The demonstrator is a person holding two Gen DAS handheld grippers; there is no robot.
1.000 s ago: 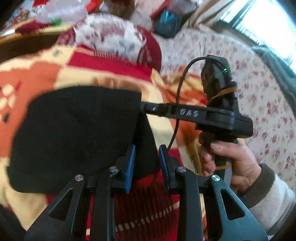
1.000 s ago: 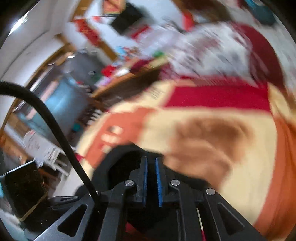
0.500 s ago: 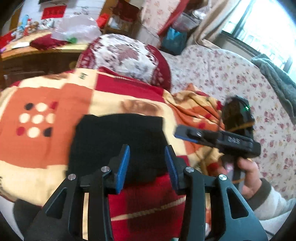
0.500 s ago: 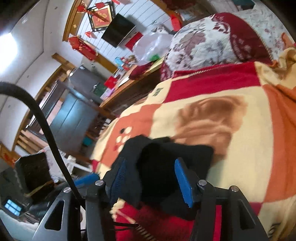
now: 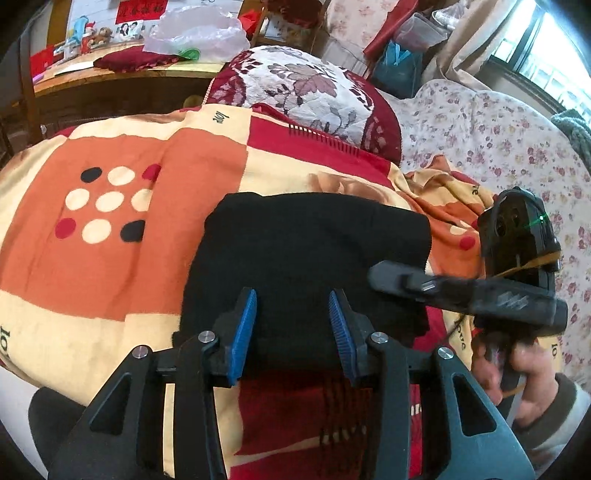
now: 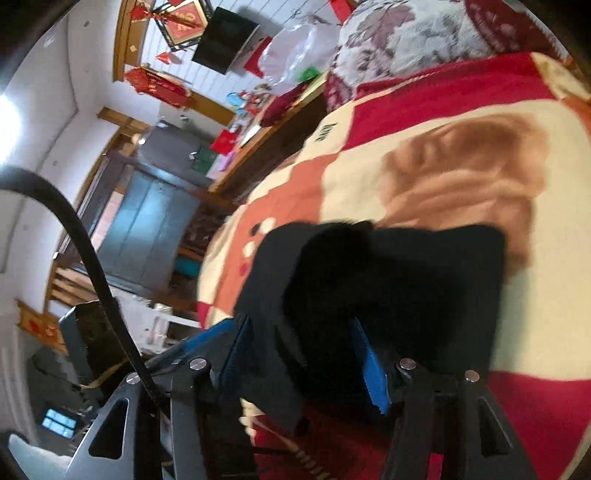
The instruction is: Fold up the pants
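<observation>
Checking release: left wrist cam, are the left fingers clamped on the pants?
No. The left gripper fingers stand apart, with the folded black pants lying flat on the blanket beyond them.

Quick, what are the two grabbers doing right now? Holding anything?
Left gripper: open, jaws just opened wider, holding nothing, above the black pants.
Right gripper: open, jaws just narrowed, pants between them, not pinched.

Black pants point(image 5: 310, 258), folded into a compact rectangle, flat on the orange, cream and red blanket point(image 5: 110, 258)

Patchwork blanket point(image 5: 110, 258), floral cushion point(image 5: 306, 85) (maroon-edged), plastic bag point(image 5: 195, 33) on desk.
</observation>
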